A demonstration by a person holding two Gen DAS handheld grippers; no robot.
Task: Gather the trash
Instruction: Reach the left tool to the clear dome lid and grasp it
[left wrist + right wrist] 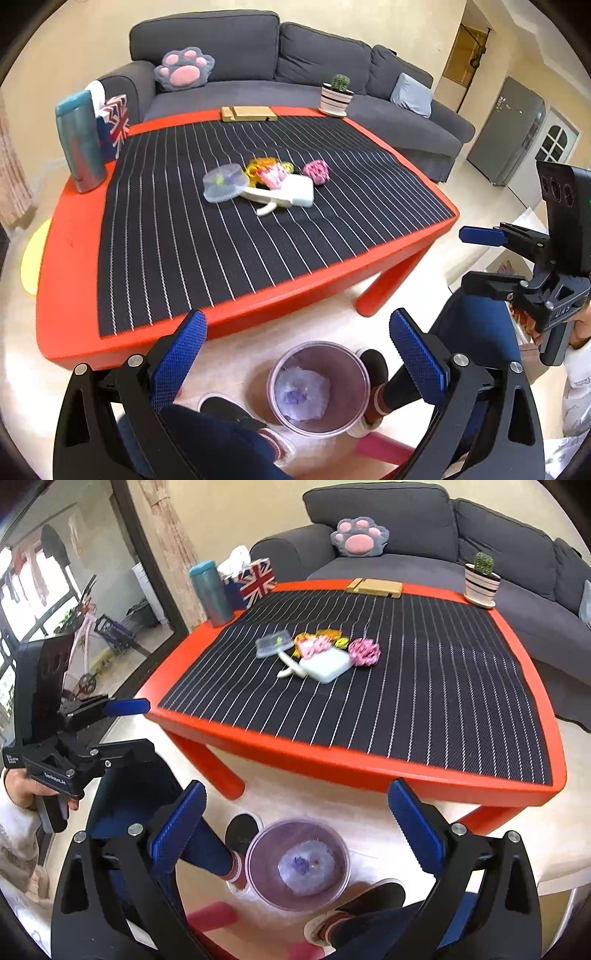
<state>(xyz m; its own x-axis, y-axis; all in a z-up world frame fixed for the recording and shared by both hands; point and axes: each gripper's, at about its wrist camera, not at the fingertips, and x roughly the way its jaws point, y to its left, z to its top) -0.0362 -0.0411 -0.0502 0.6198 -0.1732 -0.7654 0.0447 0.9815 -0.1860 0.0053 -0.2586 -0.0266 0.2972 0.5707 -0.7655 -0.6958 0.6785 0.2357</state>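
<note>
- Both grippers, left (295, 354) and right (295, 827), gape wide and empty above the bin (297, 864), which holds a wad
- Trash pile (266, 181) sits mid-table, far from the bin; a loose pinch on a wrapper could scatter the rest

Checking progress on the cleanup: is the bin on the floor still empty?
No, the bin already holds a crumpled pale wrapper at its bottom.
</note>
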